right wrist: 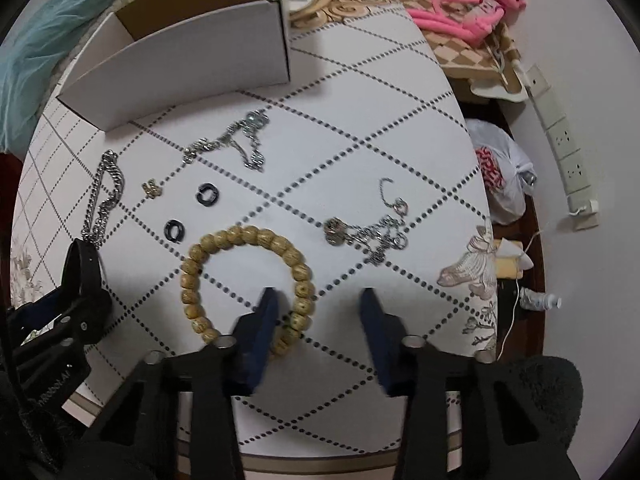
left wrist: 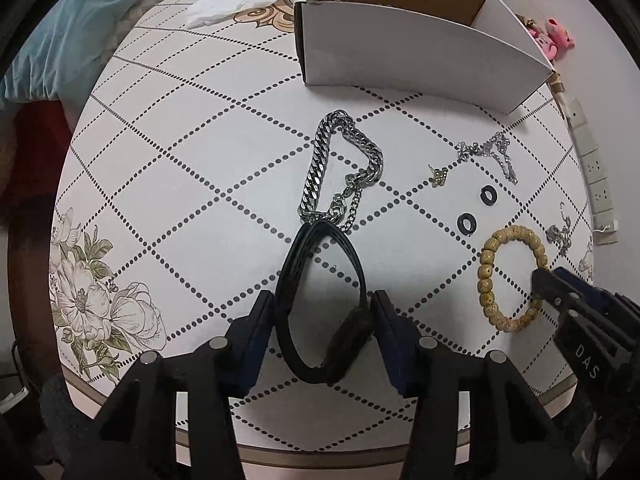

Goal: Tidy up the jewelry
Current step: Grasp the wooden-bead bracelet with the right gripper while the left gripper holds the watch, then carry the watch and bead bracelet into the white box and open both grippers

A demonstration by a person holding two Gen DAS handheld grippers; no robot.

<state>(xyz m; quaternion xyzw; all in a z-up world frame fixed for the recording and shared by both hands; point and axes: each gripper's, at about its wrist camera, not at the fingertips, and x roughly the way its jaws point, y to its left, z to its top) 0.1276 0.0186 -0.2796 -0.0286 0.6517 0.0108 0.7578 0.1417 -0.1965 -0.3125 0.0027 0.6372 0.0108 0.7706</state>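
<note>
My left gripper point(left wrist: 324, 308) points down at the round table point(left wrist: 200, 160) and is shut on a black band bracelet point(left wrist: 294, 280), squeezing it into a narrow loop. My right gripper point(right wrist: 319, 304) straddles the near right side of a wooden bead bracelet point(right wrist: 192, 268). Its left finger point(right wrist: 264, 316) is inside the ring and its right finger stands clear of the beads, so it is open. A chunky silver chain point(left wrist: 340, 168), a thin silver chain point(right wrist: 236, 140), a gold earring point(right wrist: 152, 189), two black rings point(right wrist: 207, 193) and a pendant necklace point(right wrist: 372, 232) lie loose.
An open white cardboard box point(left wrist: 400, 52) stands at the back of the table. White tissue point(left wrist: 240, 0) lies left of it. A power strip point(right wrist: 560, 140), pink plush toys point(right wrist: 460, 12) and a plastic bag point(right wrist: 500, 168) sit off the right side. The table's front edge is just below both grippers.
</note>
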